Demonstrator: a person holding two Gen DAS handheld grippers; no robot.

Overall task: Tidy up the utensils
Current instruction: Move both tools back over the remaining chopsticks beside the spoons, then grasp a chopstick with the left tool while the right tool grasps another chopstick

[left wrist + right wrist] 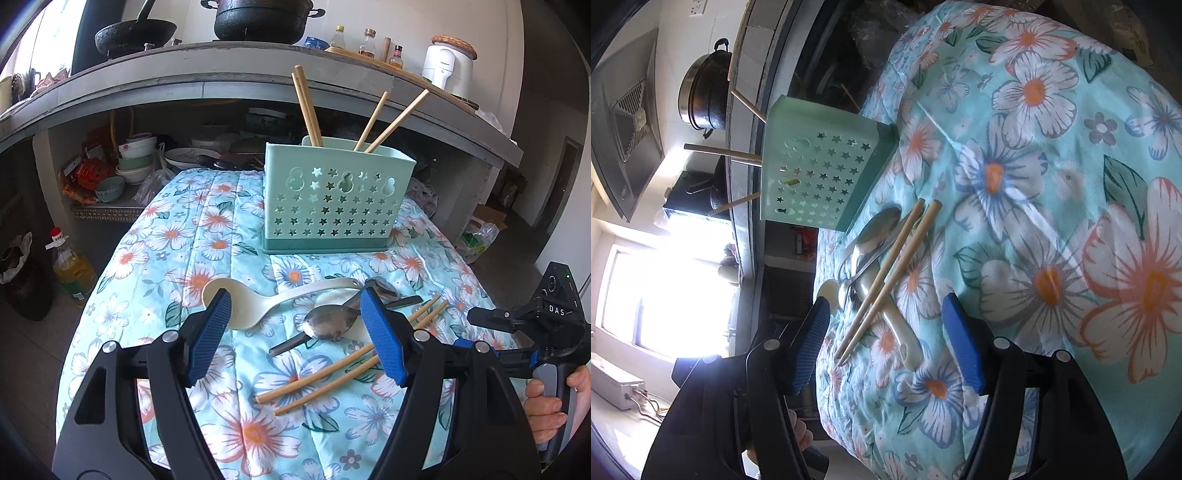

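A mint-green utensil holder (338, 201) with star cutouts stands on the floral cloth (207, 221) and holds several wooden chopsticks (306, 107). In front of it lie a cream plastic spoon (255, 304), metal spoons (330, 323) and two loose chopsticks (347, 363). My left gripper (295, 336) is open and empty, hovering just above the spoons. My right gripper (886, 343) is open and empty, tilted sideways over the loose chopsticks (886, 280); the holder (820, 166) and spoons (875, 232) lie beyond. The right gripper's body (546, 325) shows at the left view's right edge.
A grey counter (221, 77) behind the table carries a black pot (258, 18), a wok (136, 35), bottles and a white appliance (448, 66). Bowls and plates (136, 158) sit on the shelf beneath. An oil bottle (72, 269) stands on the floor at left.
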